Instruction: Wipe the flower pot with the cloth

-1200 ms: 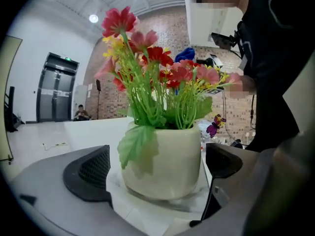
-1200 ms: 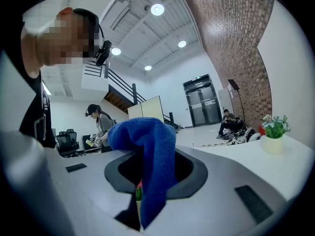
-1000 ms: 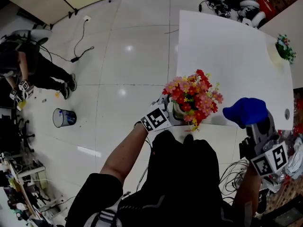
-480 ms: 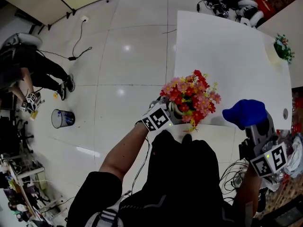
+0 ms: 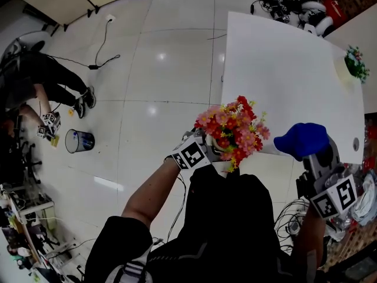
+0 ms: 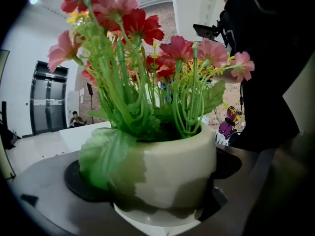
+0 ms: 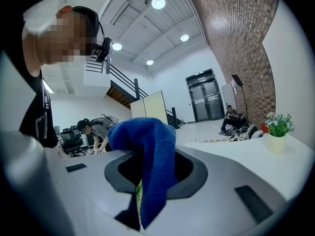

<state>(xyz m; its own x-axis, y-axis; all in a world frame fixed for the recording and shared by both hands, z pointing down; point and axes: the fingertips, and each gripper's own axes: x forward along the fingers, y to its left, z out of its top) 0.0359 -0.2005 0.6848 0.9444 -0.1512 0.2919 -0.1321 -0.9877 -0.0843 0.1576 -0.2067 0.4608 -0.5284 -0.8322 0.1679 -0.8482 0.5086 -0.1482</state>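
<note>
A cream flower pot [image 6: 167, 173] full of red and pink artificial flowers [image 5: 231, 128] is held up off the white table [image 5: 288, 69], near its front-left corner. My left gripper [image 5: 207, 149] is shut on the pot, whose body fills the space between the jaws in the left gripper view. At the right, my right gripper [image 5: 315, 158] is shut on a blue cloth [image 5: 304, 139], which bulges above the jaws and drapes down between them as the cloth [image 7: 152, 156] in the right gripper view. The cloth and the pot are apart.
A small potted plant [image 5: 355, 62] stands at the table's far right edge. Dark gear and cables [image 5: 291, 2] lie on the floor beyond the table. A waste bin [image 5: 79, 141] and a crouching person [image 5: 41, 81] are at the left, on the tiled floor.
The pot with its flowers has shifted slightly left and nearer to me in the left gripper. The right gripper with the cloth has hardly moved.
</note>
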